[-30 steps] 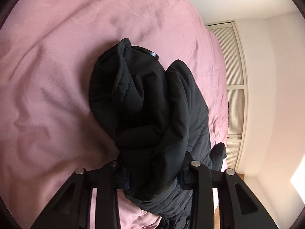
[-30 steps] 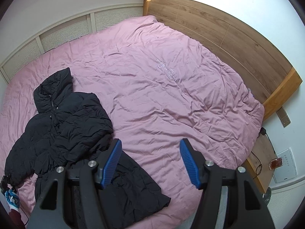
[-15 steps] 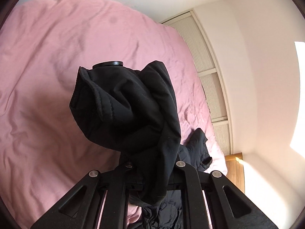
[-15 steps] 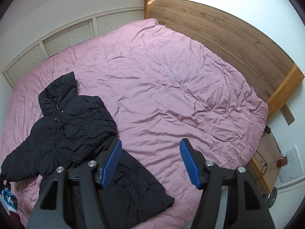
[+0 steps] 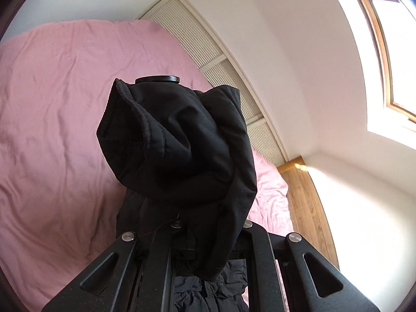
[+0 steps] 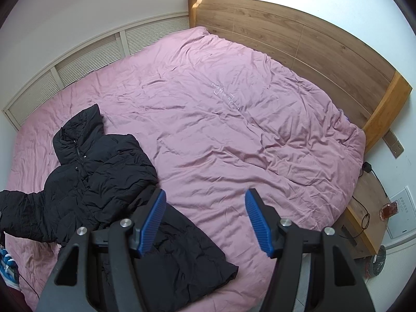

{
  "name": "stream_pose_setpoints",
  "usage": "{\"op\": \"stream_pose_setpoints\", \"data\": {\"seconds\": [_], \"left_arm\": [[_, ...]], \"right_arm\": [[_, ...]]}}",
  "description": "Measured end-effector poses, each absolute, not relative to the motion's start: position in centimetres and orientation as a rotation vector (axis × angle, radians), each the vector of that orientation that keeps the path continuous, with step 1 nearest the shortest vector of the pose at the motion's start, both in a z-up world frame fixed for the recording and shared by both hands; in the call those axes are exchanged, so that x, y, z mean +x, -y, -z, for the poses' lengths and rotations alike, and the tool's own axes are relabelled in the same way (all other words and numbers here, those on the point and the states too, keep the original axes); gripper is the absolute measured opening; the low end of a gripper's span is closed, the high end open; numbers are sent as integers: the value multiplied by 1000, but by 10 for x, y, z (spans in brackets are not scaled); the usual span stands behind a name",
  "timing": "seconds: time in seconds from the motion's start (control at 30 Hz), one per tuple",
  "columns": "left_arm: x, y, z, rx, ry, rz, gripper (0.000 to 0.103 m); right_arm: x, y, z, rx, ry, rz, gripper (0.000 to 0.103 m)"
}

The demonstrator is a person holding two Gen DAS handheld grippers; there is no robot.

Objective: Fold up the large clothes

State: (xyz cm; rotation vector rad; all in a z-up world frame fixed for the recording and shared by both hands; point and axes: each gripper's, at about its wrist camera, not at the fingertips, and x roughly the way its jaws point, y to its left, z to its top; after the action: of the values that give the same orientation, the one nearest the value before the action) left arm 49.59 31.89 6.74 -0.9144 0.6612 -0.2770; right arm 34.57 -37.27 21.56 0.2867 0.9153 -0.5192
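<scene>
Pink bed (image 6: pixel 234 135); left tongs (image 5: pixel 208 236) clamp jacket sleeve (image 5: pixel 176 140)

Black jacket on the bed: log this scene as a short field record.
garment: black hooded puffer jacket
jacket position: spread on the pink duvet, hood toward the slatted panels
left gripper: shut on the jacket cuff, lifted above the bed
right gripper: open, empty, above the jacket's lower edge
headboard: wood
folding: not visibly begun
</scene>
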Motion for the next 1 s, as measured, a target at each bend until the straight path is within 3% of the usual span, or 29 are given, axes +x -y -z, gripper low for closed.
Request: {"op": "stream_pose_setpoints", "data": {"seconds": [0.5,1.0], "left_arm": [[508,-182,-60,-706,-836,336,10],[511,-80,17,-577,-1047,297,10]], "right_arm": [[360,431,-157,396,-939,449,62],[396,460,-85,394,-1044,349,62]]}}
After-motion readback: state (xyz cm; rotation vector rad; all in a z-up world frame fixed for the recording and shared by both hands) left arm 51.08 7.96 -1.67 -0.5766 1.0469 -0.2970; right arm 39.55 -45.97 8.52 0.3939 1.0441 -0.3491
